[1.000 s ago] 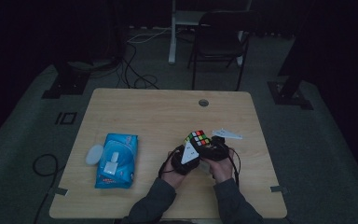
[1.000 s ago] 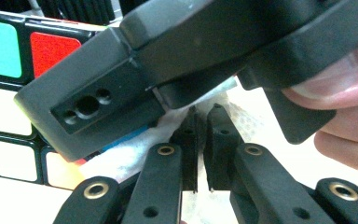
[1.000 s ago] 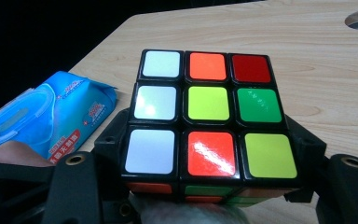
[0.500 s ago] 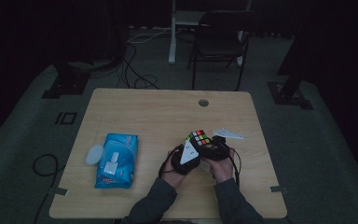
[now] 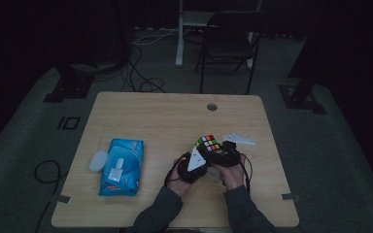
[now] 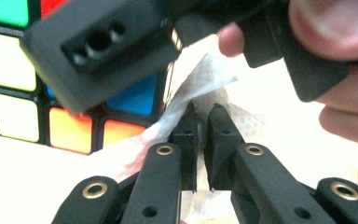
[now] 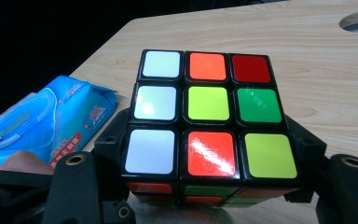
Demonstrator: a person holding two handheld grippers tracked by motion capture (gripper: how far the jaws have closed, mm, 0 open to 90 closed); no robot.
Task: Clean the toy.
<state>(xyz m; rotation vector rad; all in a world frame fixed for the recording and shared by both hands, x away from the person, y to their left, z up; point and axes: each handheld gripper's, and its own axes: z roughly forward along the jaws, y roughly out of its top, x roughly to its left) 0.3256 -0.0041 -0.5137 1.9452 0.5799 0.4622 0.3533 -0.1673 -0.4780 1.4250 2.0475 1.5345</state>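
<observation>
The right gripper [image 7: 205,186] clamps the puzzle cube [image 7: 207,121] from both sides, just above the near right part of the table [image 5: 165,121]. The left gripper [image 6: 200,116], jaws pressed together on a white wipe [image 6: 186,98], sits just left of the cube. For wiping, the wipe lies against the cube's left face, so the left hand is nearer.

Dim, murky high view; bright gripper views, near parts blurred, tiles glaring.

Scrambled puzzle cube [image 7: 208,121], gripper-held [image 7: 205,186] above table
</observation>
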